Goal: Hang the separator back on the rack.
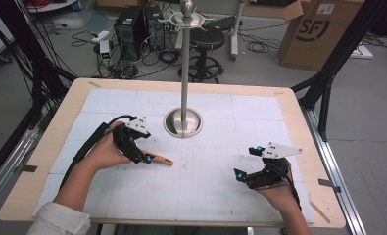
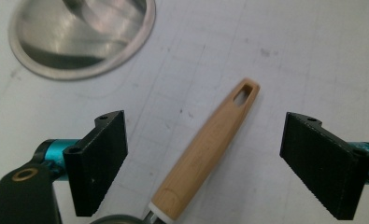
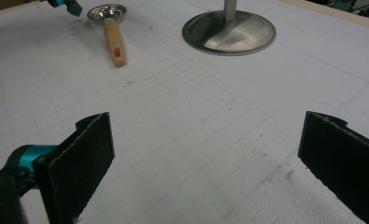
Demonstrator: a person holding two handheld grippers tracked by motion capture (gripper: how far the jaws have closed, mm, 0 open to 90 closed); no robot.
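Note:
A small metal ladle with a wooden handle (image 1: 160, 159) lies flat on the white gridded mat, left of centre. In the left gripper view the handle (image 2: 205, 149) runs up between the two black jaws, its slotted end pointing away; neither pad touches it. My left gripper (image 1: 144, 157) stands open over the ladle's bowl end. The right gripper view shows the ladle's round bowl (image 3: 106, 12) and handle (image 3: 113, 39) far off. My right gripper (image 1: 245, 162) hovers open over bare mat at the front right, with nothing between its jaws (image 3: 205, 140).
A steel stand rises from a round base (image 1: 182, 122) at the mat's middle back, its pole (image 1: 184, 63) topped by hooks. The base (image 2: 79, 37) lies just beyond the ladle. The wooden table edge (image 1: 323, 196) frames the mat.

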